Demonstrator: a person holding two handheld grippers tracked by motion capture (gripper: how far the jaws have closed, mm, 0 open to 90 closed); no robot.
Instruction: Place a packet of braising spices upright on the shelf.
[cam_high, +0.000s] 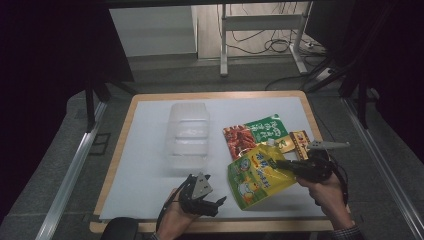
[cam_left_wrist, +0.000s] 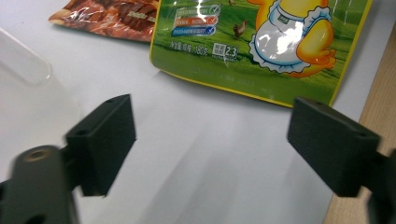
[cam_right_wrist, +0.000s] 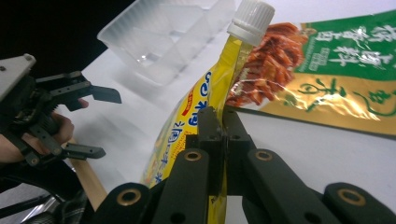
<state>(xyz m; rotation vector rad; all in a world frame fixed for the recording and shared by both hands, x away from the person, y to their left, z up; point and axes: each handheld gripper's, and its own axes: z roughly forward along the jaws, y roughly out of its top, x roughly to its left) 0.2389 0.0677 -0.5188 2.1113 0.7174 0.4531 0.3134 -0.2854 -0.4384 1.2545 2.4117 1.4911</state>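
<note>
A yellow and green spouted pouch (cam_high: 256, 176) with a white cap (cam_right_wrist: 252, 19) is pinched at its upper edge by my right gripper (cam_high: 284, 165), whose jaws are shut on it (cam_right_wrist: 219, 126); the pouch hangs tilted with its lower end near the table. My left gripper (cam_high: 212, 195) stands open near the table's front edge, left of the pouch, with nothing between its pads (cam_left_wrist: 105, 140). The pouch's bottom (cam_left_wrist: 261, 56) lies just ahead of them. In the right gripper view the left gripper (cam_right_wrist: 95, 121) shows open at the left.
A clear plastic bin (cam_high: 188, 134) stands mid-table on the white sheet (cam_high: 145, 150). A green and red snack bag (cam_high: 257, 132) and a small yellow packet (cam_high: 300, 142) lie behind the pouch. The wooden table edge (cam_left_wrist: 378, 93) runs close to the left gripper.
</note>
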